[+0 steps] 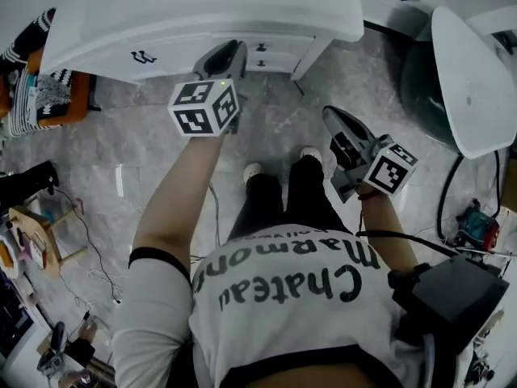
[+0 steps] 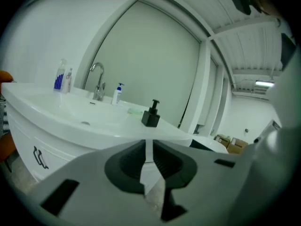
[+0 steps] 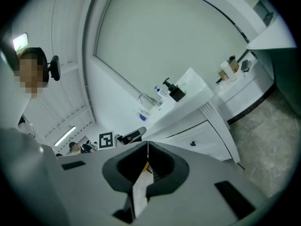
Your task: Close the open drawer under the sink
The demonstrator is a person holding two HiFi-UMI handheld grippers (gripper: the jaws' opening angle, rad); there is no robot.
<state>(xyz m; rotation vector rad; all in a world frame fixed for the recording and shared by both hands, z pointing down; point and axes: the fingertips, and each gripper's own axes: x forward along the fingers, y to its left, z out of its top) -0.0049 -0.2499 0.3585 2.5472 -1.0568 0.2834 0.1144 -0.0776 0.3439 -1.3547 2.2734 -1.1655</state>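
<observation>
In the head view, a white sink (image 1: 202, 10) was seen at 12 o'clock, and the drawer (image 1: 121, 57) with its dark handle was set under the rim, toward 11 o'clock. How far the drawer stood out could not be judged from above. The left arm was stretched nearly straight forward, and the left gripper (image 1: 229, 53) was held with its tips just before the cabinet front, beside the drawer's right end. The right arm was kept bent and closer to the body. The right gripper (image 1: 333, 120) was pointed toward 11 o'clock, well apart from the cabinet, over the marbled floor (image 1: 145, 144). In the left gripper view, the left gripper (image 2: 148, 147) was shown with its jaws drawn together save for a thin slit, and nothing was held. The drawer (image 2: 28, 147) was seen at 8 o'clock under the sink (image 2: 70, 114), on which a tap (image 2: 98, 81) and a black dispenser (image 2: 151, 114) were stood. In the right gripper view, the right gripper (image 3: 147, 149) was shown closed and empty, and the sink (image 3: 188, 102) was seen at 2 o'clock.
</observation>
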